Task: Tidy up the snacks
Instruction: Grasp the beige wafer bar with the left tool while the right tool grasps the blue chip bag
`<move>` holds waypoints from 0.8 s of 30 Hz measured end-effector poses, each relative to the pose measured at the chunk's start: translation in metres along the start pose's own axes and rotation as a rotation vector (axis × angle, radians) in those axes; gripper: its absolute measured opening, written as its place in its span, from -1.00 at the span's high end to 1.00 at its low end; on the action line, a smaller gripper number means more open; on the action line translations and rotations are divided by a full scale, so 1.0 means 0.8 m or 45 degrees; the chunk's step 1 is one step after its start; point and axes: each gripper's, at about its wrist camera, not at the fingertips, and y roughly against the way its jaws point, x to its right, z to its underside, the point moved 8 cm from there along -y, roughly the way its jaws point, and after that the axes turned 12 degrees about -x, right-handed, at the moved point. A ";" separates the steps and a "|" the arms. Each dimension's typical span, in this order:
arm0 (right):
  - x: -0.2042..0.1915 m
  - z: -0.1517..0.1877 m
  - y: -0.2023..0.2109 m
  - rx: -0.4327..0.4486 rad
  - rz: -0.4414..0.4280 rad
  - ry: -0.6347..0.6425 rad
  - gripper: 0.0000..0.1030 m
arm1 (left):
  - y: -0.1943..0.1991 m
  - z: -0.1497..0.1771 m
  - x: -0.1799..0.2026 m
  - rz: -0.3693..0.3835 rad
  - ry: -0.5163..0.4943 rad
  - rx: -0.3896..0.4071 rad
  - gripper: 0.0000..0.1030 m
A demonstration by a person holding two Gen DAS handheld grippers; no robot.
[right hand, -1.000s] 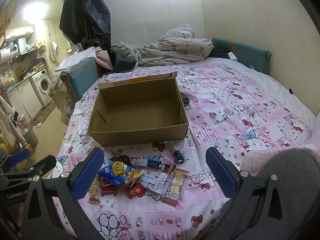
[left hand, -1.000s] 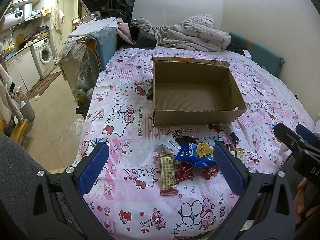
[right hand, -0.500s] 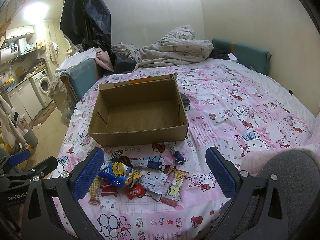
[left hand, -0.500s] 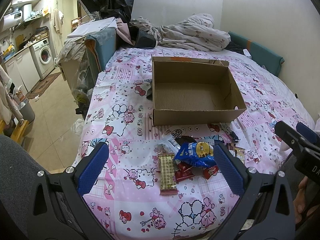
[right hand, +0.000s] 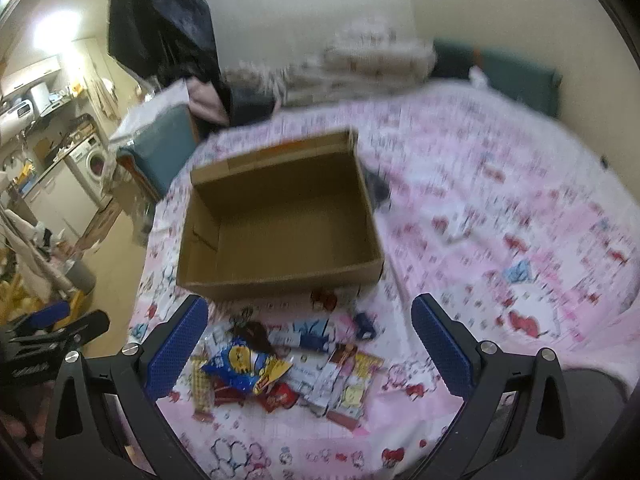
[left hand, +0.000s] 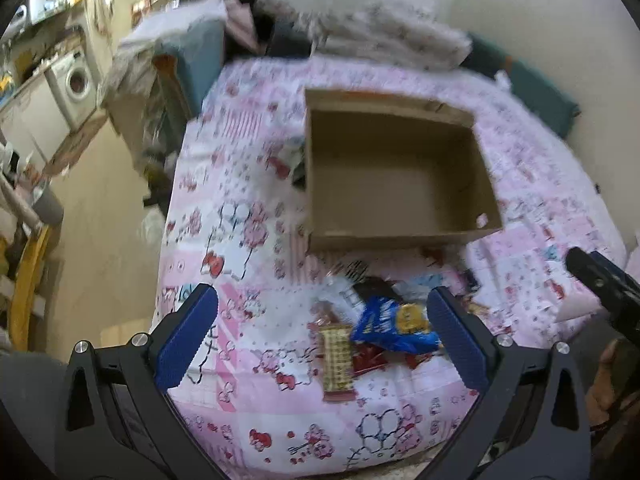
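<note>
An empty open cardboard box [left hand: 384,196] [right hand: 280,236] lies on the pink patterned bed sheet [left hand: 240,240]. In front of it is a pile of snack packets: a blue bag [left hand: 394,324] [right hand: 240,364], a long wafer bar [left hand: 338,356] [right hand: 200,384], red packets [left hand: 368,360] and yellow and pink packs [right hand: 352,384]. My left gripper [left hand: 320,298] hangs open above the pile, holding nothing. My right gripper [right hand: 310,304] is open too, over the same pile. Each gripper shows at the edge of the other's view. Both views are blurred.
Crumpled bedding [left hand: 392,40] and a teal headboard [left hand: 536,88] sit behind the box. A dark small item [right hand: 378,188] lies by the box's right wall. The bed's left edge drops to the floor [left hand: 104,220], with a blue-covered pile [left hand: 192,64] and a washing machine [left hand: 78,80] beyond.
Both grippers have moved forward and tipped down towards the pile and the box, which now look larger and blurred. Both remain open; the snacks and the box have not moved.
</note>
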 end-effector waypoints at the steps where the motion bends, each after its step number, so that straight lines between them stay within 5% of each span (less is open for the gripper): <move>1: 0.004 -0.001 -0.011 -0.046 0.006 -0.005 -1.00 | -0.013 -0.002 -0.003 0.002 0.006 -0.049 -1.00; 6: 0.034 0.008 -0.066 -0.269 -0.022 -0.123 -1.00 | -0.072 0.000 -0.018 -0.006 0.061 -0.266 -1.00; 12: 0.051 0.022 -0.106 -0.384 -0.041 -0.207 -1.00 | -0.112 0.009 -0.019 -0.017 0.080 -0.356 -0.94; 24: 0.064 0.033 -0.131 -0.442 -0.107 -0.295 -1.00 | -0.181 0.078 0.007 0.060 0.067 -0.633 0.00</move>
